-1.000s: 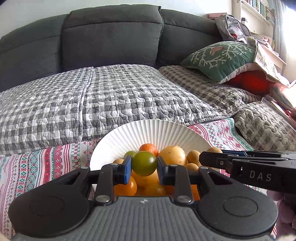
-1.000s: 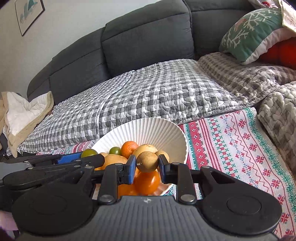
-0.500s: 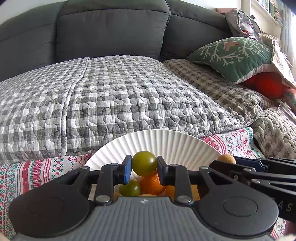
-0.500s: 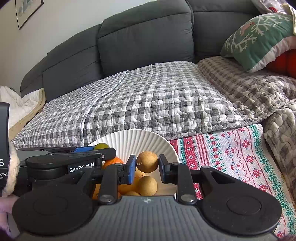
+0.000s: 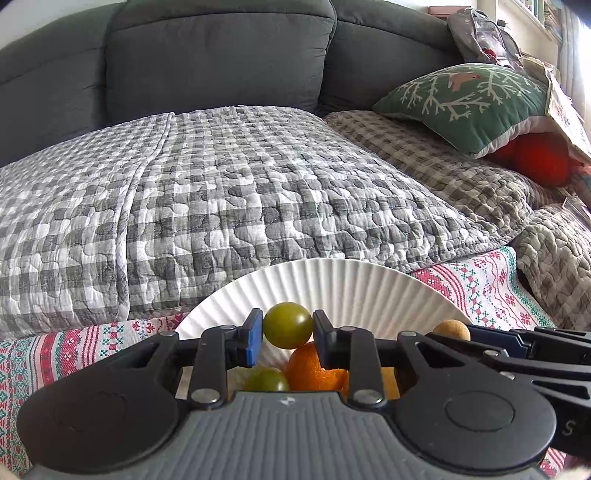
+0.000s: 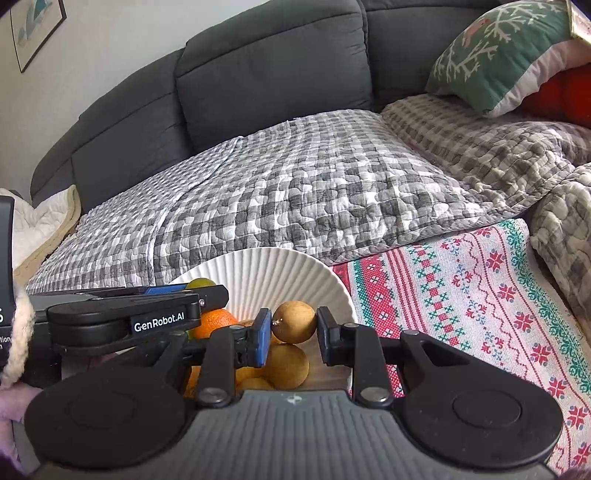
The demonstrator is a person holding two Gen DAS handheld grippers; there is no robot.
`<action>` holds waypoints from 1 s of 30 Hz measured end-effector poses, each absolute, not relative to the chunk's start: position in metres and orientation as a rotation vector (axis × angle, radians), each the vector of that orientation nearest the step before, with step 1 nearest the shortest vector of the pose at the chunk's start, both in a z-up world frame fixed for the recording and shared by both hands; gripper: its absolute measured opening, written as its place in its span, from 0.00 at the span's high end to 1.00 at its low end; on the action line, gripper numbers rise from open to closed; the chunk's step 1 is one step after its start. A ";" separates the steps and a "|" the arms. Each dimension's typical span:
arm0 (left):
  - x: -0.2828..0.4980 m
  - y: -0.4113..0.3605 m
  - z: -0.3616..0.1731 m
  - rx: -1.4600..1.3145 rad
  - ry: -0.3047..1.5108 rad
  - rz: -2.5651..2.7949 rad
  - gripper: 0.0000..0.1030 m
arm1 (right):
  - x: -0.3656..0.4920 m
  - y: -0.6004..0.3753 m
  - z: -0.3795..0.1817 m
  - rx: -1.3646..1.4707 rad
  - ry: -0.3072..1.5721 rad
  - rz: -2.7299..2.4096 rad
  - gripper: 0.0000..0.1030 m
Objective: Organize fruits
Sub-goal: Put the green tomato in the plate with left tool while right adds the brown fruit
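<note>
1. Far left, a cream blanket (image 6: 44,229) lies bunched against the arm of the grey sofa (image 5: 207,55), and a framed picture (image 6: 35,27) hangs on the wall above it.
2. A grey-and-white checked quilt (image 5: 229,192) covers the sofa seat, and in front of it a red, green and white patterned cloth (image 6: 461,295) is spread out.
3. On that cloth sits the white ribbed bowl (image 5: 354,284), its far wall rising behind the fruit.
4. The left gripper (image 5: 288,330) is clamped on a green tomato (image 5: 287,325), pads pressing both sides, holding it above the pile inside the bowl.
5. Right under it lie an orange (image 5: 310,365) and a second green fruit (image 5: 266,380).
6. In the right-hand camera, the left tool shows from the side, with a fleecy cuff (image 6: 16,332) at its rear end.
7. The right gripper (image 6: 293,326) is closed on a tan round fruit (image 6: 294,322). A small stem points at the blue pad, and the fruit hangs over the bowl's right half.
8. Below it rests another tan fruit (image 6: 286,365) of the same kind, with yellow pieces beside it.
9. Both tools sit side by side over the same bowl, each with its catch off the heap.
10. Far right, a green cushion (image 5: 469,99) with white branches leans on a red cushion (image 5: 535,158), with a darker checked quilt (image 5: 443,166) beneath them.
</note>
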State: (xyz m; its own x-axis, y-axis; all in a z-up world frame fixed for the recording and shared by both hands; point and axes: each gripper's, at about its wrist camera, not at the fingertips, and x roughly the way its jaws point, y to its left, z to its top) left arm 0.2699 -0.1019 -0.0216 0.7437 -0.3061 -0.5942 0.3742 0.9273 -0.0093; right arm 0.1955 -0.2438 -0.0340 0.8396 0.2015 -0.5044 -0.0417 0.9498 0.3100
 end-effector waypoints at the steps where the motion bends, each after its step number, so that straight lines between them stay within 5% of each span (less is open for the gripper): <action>1: 0.271 -0.102 -0.022 0.109 0.632 -0.374 0.82 | 0.196 -0.242 -0.034 0.287 0.561 0.129 0.77; 6: 0.272 -0.103 -0.025 0.119 0.622 -0.372 0.80 | 0.196 -0.239 -0.034 0.275 0.560 0.123 0.76; 13: 0.270 -0.096 -0.024 0.117 0.605 -0.359 0.59 | 0.198 -0.238 -0.034 0.294 0.559 0.116 0.72; 25: 0.255 -0.083 -0.008 0.108 0.580 -0.341 0.43 | 0.184 -0.228 -0.016 0.219 0.542 0.113 0.42; 30: 0.241 -0.076 0.003 0.089 0.582 -0.312 0.28 | 0.168 -0.233 -0.005 0.194 0.540 0.108 0.33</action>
State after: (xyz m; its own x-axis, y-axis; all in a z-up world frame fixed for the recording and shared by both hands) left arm 0.2406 -0.0764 0.0028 0.7898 -0.2641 -0.5536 0.3138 0.9495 -0.0052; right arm 0.1679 -0.2330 -0.0049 0.8527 0.1533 -0.4993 -0.0515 0.9760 0.2116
